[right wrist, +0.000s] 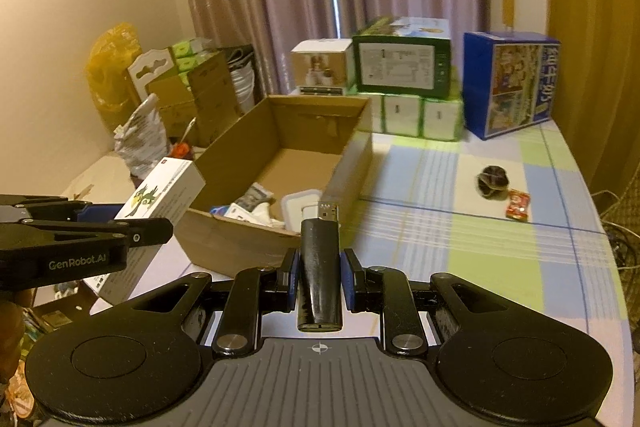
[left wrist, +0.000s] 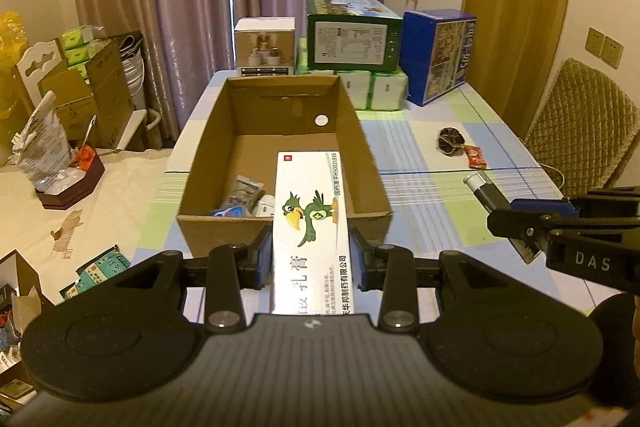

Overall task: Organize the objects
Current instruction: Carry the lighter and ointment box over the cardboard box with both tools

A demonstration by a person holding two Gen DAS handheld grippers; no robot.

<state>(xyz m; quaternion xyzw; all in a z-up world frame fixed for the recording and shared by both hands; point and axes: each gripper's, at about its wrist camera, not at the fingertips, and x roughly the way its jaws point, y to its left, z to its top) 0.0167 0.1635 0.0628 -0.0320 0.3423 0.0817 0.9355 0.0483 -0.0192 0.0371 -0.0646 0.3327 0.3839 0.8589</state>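
Observation:
My left gripper (left wrist: 311,259) is shut on a long white ointment box (left wrist: 312,227) with a green parrot on it; the box reaches over the near wall of an open cardboard box (left wrist: 356,131). Small packets (left wrist: 244,197) lie in its near end. My right gripper (right wrist: 320,279) is shut on a black lighter (right wrist: 320,263) with its metal top pointing forward, near the cardboard box (right wrist: 348,171). The left gripper (right wrist: 156,227) with the ointment box (right wrist: 160,203) shows at the left in the right wrist view. The right gripper (left wrist: 494,213) holding the lighter (left wrist: 482,189) shows at the right in the left wrist view.
On the checked tablecloth (right wrist: 460,227) lie a dark round pouch (right wrist: 493,181) and a red sachet (right wrist: 518,209). Stacked cartons, a green box (right wrist: 402,67) and a blue box (right wrist: 508,83), stand at the table's far end. A cluttered surface (left wrist: 60,187) lies left, a padded chair (left wrist: 580,131) right.

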